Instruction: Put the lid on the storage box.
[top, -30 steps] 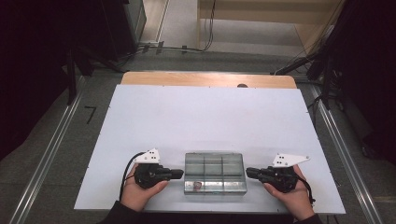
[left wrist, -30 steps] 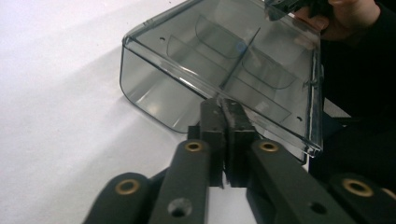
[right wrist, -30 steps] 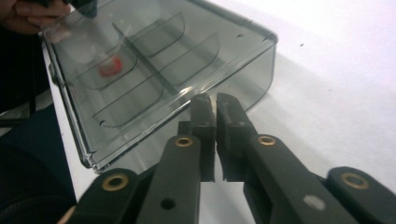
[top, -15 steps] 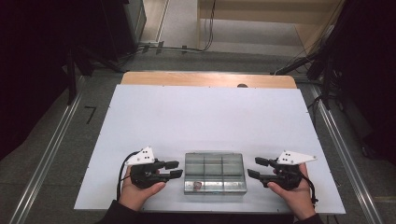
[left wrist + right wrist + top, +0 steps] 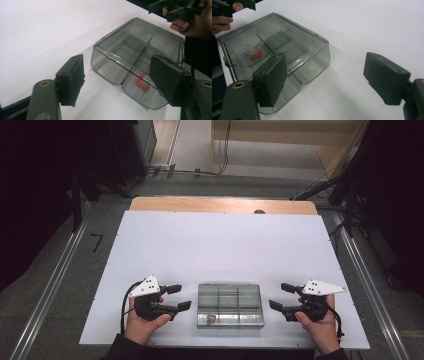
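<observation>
Your left gripper and right gripper, jaws just spreading with nothing between, flank the lidded compartment box at the desk's near edge, ready to grasp it.

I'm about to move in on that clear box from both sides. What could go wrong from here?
1. The lidded box is smooth and lies loose on the white table; a push from one side might slide it.
2. Both the left tool and right tool have just been opening and hold nothing, so uneven closing could skew the box.
3. The small red piece inside might shift if the box tilts.
</observation>
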{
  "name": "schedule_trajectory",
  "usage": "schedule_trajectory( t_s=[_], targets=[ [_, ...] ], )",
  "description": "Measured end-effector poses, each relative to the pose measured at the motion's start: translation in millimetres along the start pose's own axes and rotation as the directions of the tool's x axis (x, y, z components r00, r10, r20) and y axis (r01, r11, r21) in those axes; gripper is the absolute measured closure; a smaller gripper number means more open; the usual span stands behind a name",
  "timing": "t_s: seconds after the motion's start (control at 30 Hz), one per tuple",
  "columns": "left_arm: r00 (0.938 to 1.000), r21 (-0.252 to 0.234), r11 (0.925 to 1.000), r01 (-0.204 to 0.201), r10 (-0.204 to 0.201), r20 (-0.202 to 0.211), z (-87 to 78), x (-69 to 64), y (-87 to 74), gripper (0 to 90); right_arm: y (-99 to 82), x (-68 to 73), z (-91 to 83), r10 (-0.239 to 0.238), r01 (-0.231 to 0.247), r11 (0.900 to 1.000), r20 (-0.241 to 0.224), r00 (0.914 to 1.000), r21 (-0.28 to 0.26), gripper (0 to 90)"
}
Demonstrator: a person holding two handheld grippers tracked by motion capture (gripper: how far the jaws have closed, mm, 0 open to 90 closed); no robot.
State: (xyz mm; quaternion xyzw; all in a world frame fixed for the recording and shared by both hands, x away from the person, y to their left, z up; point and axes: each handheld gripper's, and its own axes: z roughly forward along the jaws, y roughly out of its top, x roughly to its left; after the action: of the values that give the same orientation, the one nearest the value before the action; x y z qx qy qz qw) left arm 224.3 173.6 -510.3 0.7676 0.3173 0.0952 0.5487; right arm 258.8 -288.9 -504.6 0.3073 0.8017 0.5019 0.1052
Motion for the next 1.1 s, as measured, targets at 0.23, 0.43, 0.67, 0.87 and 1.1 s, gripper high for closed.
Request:
schedule_trajectory(
  t_s=[0.23, 0.43, 0.67, 0.87, 1.1],
  targets=[
    [0.9997, -0.016, 0.9998, 0.009, -0.009, -0.022, -7.7, 4.5, -1.4, 25.7, 0.2, -3.9, -3.9, 0.010, -0.010, 0.9999, 0.017, 0.9998, -0.010, 13.3],
    [0.9995, -0.027, 0.9996, 0.012, -0.012, -0.030, -13.8, 9.1, -3.5, 21.5, -0.3, -7.8, -6.9, 0.019, -0.018, 0.9996, 0.022, 0.9996, -0.020, 9.1],
    [0.9990, -0.030, 0.9995, 0.010, -0.011, -0.043, -19.2, 12.7, -5.5, 16.5, -2.6, -14.6, -10.6, 0.036, -0.035, 0.9990, 0.038, 0.9986, -0.028, 8.1],
    [0.9987, -0.034, 0.9993, 0.016, -0.017, -0.047, -24.1, 17.6, -7.7, 12.5, -5.3, -22.3, -15.2, 0.049, -0.047, 0.9982, 0.052, 0.9975, -0.036, 7.4],
    [0.9971, -0.050, 0.9983, 0.031, -0.034, -0.068, -31.7, 24.5, -11.6, 11.3, -8.8, -30.8, -19.8, 0.060, -0.058, 0.9976, 0.074, 0.9954, -0.039, 7.3]
  ],
)
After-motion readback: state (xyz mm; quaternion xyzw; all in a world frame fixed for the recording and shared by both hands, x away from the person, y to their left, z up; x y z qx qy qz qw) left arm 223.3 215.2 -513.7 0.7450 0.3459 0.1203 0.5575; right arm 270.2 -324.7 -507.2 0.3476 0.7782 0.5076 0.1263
